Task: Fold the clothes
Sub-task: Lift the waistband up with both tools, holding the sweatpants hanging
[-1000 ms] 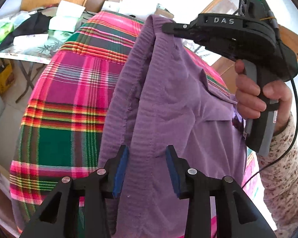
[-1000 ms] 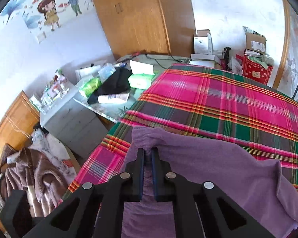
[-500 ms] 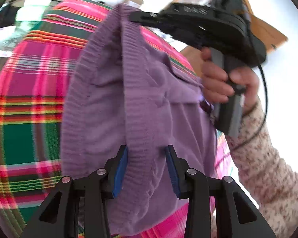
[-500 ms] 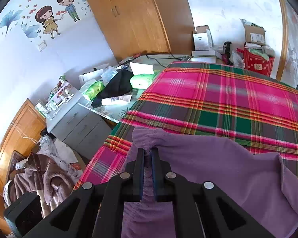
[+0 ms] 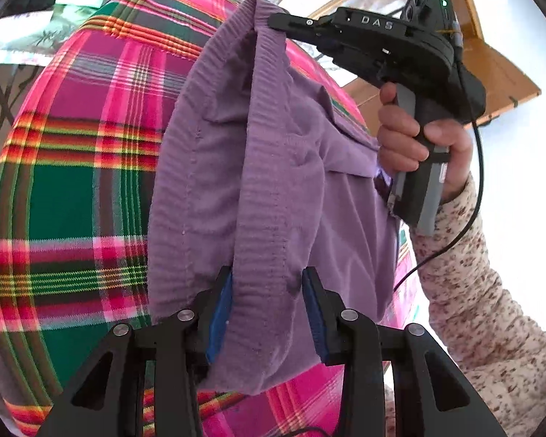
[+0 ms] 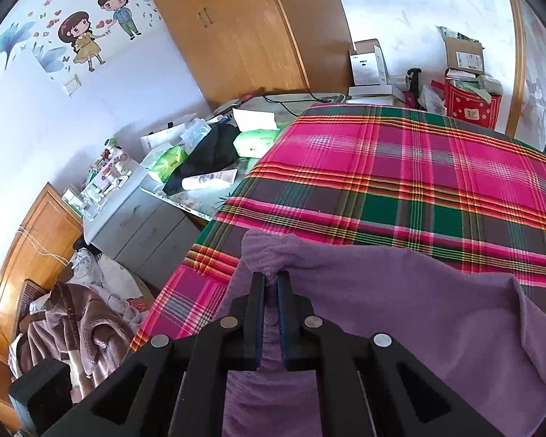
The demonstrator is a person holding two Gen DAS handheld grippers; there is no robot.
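Note:
A purple knit garment [image 5: 265,167] hangs above the plaid bedcover [image 5: 83,167]. My right gripper [image 6: 271,284] is shut on a bunched edge of the garment [image 6: 400,291] and holds it up; it also shows in the left wrist view [image 5: 284,23], pinching the top of the ribbed band. My left gripper [image 5: 267,291] is open, its blue-padded fingers [image 5: 224,298] on either side of the lower end of that ribbed band, not closed on it.
The plaid bedcover [image 6: 418,182] spreads ahead in the right wrist view. A cluttered side table [image 6: 200,167] with tissues and a tube stands at its left edge. Boxes and a red bag [image 6: 469,105] sit at the far end. Piled clothes [image 6: 72,324] lie on the floor.
The ribbed band of the garment has come to lie between my left gripper's open fingers. The right gripper still holds the garment up and has shifted a little.

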